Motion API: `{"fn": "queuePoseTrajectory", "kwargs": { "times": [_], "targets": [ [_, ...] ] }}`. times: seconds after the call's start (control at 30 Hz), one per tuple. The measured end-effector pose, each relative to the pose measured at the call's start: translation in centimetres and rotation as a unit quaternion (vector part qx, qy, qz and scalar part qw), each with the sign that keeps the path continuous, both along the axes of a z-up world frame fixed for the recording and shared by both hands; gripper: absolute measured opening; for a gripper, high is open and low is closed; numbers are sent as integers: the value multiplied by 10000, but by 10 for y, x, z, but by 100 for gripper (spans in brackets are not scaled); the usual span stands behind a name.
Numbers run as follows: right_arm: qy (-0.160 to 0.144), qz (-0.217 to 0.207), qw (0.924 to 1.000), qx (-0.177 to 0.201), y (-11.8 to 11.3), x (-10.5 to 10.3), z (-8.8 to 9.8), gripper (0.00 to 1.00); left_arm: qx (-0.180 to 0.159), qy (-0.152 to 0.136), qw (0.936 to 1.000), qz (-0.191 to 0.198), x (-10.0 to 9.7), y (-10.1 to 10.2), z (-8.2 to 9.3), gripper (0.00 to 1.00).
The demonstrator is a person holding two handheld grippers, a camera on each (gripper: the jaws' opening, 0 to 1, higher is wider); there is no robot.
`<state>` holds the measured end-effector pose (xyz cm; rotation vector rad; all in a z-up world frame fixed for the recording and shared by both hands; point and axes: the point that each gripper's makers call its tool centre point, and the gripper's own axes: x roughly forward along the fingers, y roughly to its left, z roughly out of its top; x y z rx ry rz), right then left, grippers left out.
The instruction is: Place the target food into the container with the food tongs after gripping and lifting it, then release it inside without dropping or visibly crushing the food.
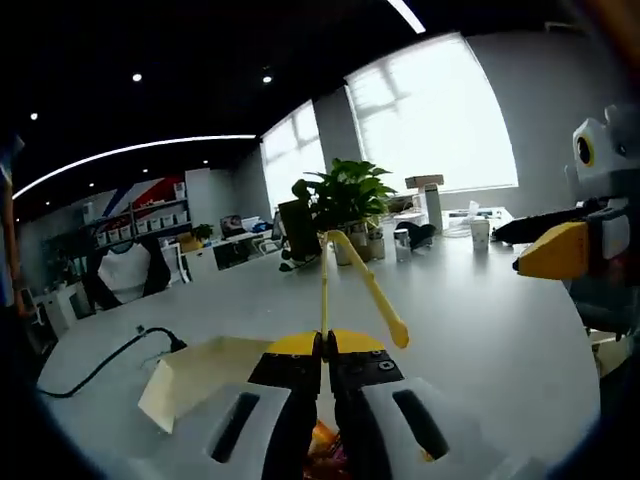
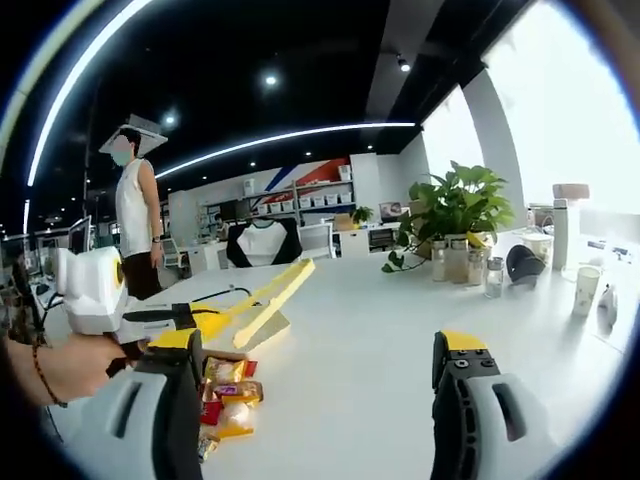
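The left hand-held gripper (image 1: 325, 372) is clenched on the handle end of the yellow food tongs (image 1: 352, 277), whose two arms rise toward twelve o'clock in the left gripper view with nothing between their tips. The right hand-held gripper (image 2: 318, 375) is released, its jaws standing well apart at five and seven o'clock of its own view, carrying nothing.

The white tabotop (image 1: 470, 300) bears, going down in size, a potted plant (image 2: 455, 210), a pale paper sheet (image 1: 200, 378) and a heap of wrapped snacks (image 2: 228, 395) at seven o'clock in the right gripper view, just beside the tongs' tips.

Judging from this, the food is not yet gripped; picking, lifting, carrying and releasing all remain. I cannot tell which item is the container. No label or writing is readable.
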<state>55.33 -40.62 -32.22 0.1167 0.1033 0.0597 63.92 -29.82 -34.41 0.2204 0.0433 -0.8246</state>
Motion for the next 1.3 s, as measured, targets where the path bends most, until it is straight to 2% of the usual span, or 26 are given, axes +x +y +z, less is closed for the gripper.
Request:
{"fn": "queuePoseTrajectory", "kwargs": {
  "times": [0.17,0.27,0.4,0.43,0.47,0.53,0.63,0.7,0.8,0.83,0.93,1.03,1.13,1.2,1.3],
  "targets": [
    [47,65,10000,32,6,4,1,95,-150,-164,9997,63,-13,6,8,2],
    [61,146,9998,102,13,7,2,95,193,-577,9981,51,-20,8,11,2],
    [177,256,9988,387,22,12,1,93,165,-665,9976,45,-28,7,10,2],
    [190,335,9981,486,27,14,2,92,-111,-508,9986,35,-31,7,9,2],
    [197,341,9979,518,28,15,2,90,-162,-472,9987,70,-32,8,9,2],
    [207,380,9975,555,31,17,4,89,92,-670,9976,151,-33,12,9,2],
    [247,424,9967,652,34,20,5,88,-18,-693,9975,127,-41,12,13,2],
    [306,442,9959,733,37,22,4,87,186,-902,9957,98,-43,11,13,2],
    [337,458,9951,811,39,24,4,81,41,-936,9956,65,-48,10,14,2],
    [415,459,9934,961,42,25,3,80,90,-903,9958,95,-50,10,13,2],
    [512,514,9908,1143,47,27,2,79,148,-1149,9933,48,-56,7,20,2],
    [570,521,9886,1293,50,31,1,76,367,-1337,9903,23,-58,4,17,2],
    [640,527,9859,1452,53,35,1,74,478,-1410,9889,-34,-63,1,14,2],
    [676,558,9852,1475,57,37,1,72,770,-1613,9838,-92,-66,-2,11,2],
    [760,523,9806,1727,60,39,-1,67,827,-1663,9825,-120,-69,-5,9,2]
  ]
}}
